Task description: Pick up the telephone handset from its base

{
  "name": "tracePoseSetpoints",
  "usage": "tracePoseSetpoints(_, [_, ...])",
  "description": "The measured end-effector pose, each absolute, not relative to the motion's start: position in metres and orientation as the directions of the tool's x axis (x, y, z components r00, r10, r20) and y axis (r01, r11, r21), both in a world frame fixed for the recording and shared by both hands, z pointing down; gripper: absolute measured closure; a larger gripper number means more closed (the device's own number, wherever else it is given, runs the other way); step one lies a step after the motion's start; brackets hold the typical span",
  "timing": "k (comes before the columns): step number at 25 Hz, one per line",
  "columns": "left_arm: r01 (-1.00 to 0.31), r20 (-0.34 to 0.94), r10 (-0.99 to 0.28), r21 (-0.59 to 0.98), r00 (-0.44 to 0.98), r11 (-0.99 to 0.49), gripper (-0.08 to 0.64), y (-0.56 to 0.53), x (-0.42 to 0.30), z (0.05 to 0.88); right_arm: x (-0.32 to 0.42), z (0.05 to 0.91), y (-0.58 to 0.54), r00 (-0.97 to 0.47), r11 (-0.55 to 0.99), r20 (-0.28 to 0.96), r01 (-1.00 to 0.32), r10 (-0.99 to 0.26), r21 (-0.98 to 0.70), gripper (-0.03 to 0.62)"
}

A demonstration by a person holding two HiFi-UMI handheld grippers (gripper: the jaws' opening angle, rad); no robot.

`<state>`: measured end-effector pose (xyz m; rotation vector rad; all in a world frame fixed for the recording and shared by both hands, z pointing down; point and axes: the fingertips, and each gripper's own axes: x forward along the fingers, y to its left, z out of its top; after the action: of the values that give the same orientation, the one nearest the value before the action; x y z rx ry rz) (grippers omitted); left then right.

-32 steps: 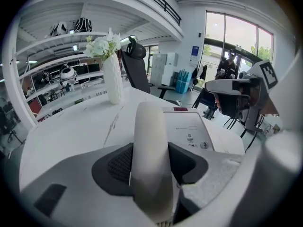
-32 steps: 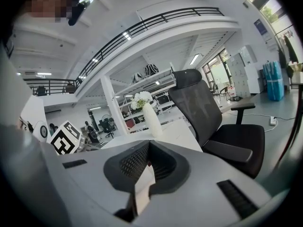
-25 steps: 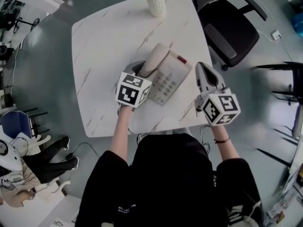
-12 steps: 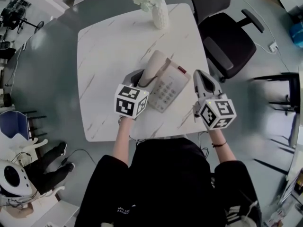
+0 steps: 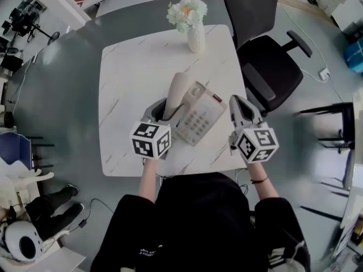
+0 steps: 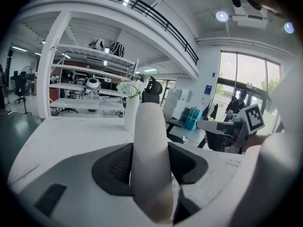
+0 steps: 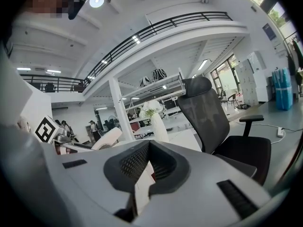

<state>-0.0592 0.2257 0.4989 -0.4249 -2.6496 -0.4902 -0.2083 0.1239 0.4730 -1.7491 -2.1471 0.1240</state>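
The handset (image 5: 176, 92), tilted up off the base (image 5: 199, 117) on the counter (image 5: 127, 78), is clamped at its near end by the left gripper's (image 5: 163, 109) fingers. The right gripper's (image 5: 239, 103) fingers are pressed together on nothing. Held endwise, the handset could be levered loose by its own weight.

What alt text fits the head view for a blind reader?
From overhead, the left claw grips a cream telephone handset, tilted up off its base on a white table. The right claw hovers shut and empty beside the base; a flower vase stands at the far edge.
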Motion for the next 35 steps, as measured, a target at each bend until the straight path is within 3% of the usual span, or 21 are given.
tracePoseSetpoints(14, [0.447,0.315,0.354,0.306,-0.881,0.841,0.351,0.228,-0.018,0.446,-0.197,0.435,0.126,-0.092,0.117,0.099,0.95,0.991,-0.289,0.601])
tracePoseSetpoints(35, [0.532,0.164,0.51,0.361,-0.845,0.766,0.351,0.241,0.035,0.399,-0.201,0.396,0.126,-0.081,0.077,-0.004,0.966,0.997,-0.247,0.601])
